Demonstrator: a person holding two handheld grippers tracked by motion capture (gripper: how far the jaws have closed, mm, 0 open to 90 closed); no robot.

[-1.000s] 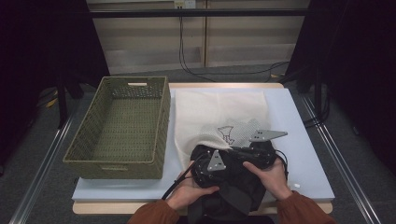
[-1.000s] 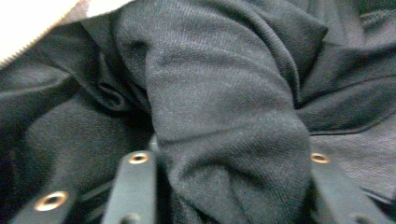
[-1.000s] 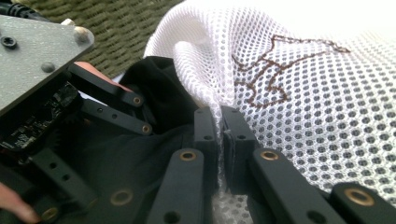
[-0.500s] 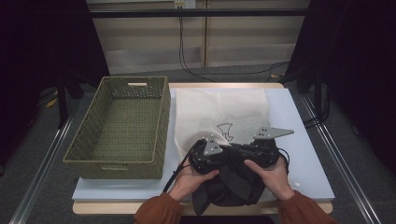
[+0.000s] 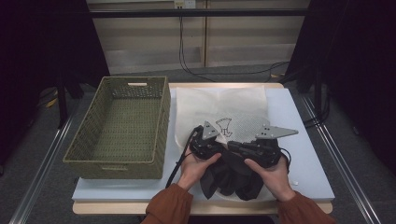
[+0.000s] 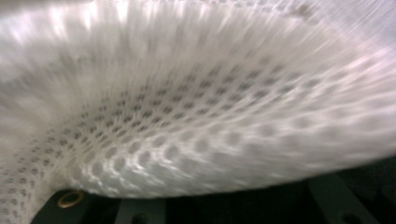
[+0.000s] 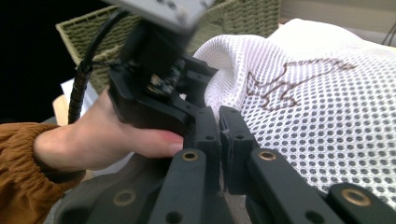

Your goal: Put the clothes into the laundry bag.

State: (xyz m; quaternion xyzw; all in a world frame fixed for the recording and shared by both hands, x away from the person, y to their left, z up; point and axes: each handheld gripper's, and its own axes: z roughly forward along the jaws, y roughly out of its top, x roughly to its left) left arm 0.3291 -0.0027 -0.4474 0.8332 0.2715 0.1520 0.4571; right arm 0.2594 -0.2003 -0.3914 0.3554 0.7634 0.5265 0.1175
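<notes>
While the wicker basket [image 5: 119, 126] sits left, mesh bag [image 5: 233, 116] covers dark cloth [image 5: 231, 179] — beneath.

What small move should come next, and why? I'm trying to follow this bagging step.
Probably lift the mesh bag's near edge a little higher. Both tools, left and right, meet at that edge, the right's jaws pressed together, and the dark garment still lies bunched outside the bag at the table's front.

Empty green wicker basket [image 5: 123, 126] on pale table [image 5: 303, 140].

Both hands [image 5: 198, 164] hold grippers close together, the right gripper [image 7: 219, 133] fingers pressed shut.
</notes>
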